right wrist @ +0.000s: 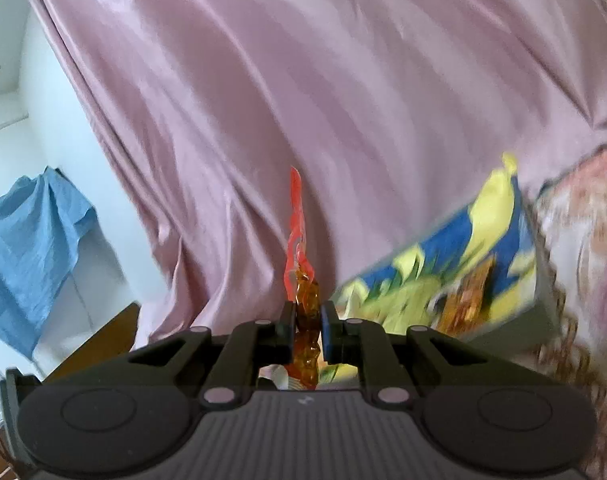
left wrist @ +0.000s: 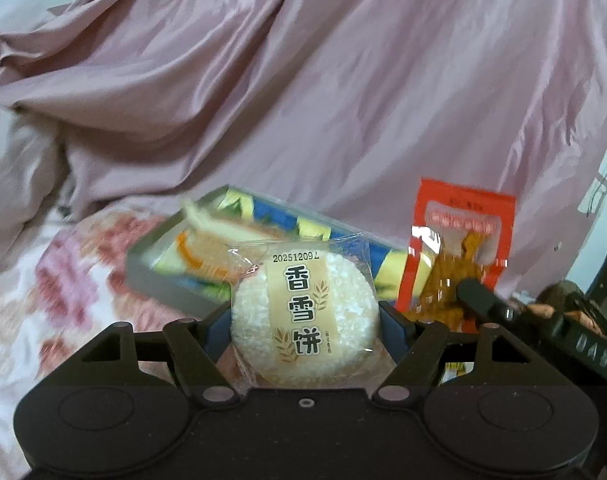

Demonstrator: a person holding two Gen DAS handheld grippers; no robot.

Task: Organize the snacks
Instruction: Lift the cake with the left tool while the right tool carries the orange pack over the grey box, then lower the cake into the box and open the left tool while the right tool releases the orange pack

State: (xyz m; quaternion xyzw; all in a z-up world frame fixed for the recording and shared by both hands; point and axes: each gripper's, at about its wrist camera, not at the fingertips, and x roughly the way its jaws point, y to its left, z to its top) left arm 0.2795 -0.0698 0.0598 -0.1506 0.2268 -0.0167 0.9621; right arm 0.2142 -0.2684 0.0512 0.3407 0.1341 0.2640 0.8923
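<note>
A round rice cracker (left wrist: 303,316) in a clear wrapper with a tan label sits between the pads of my left gripper (left wrist: 305,320), which is shut on it. To its right a red packet (left wrist: 463,232) with an orange-brown snack inside stands upright, and the tip of my right gripper (left wrist: 477,294) pinches its lower part. In the right wrist view that red packet (right wrist: 299,240) is seen edge-on, with my right gripper (right wrist: 308,320) shut on it. Behind both lies a grey box (left wrist: 163,280) lined blue and yellow, with snack packs inside; the same box (right wrist: 543,300) is at right.
A pink quilt (left wrist: 303,80) rises behind the box, over a floral bedsheet (left wrist: 43,300). The pink quilt (right wrist: 303,100) fills the right wrist view too, with a blue cloth (right wrist: 31,240) against a white wall at the left. A hand (left wrist: 559,304) holds the right gripper.
</note>
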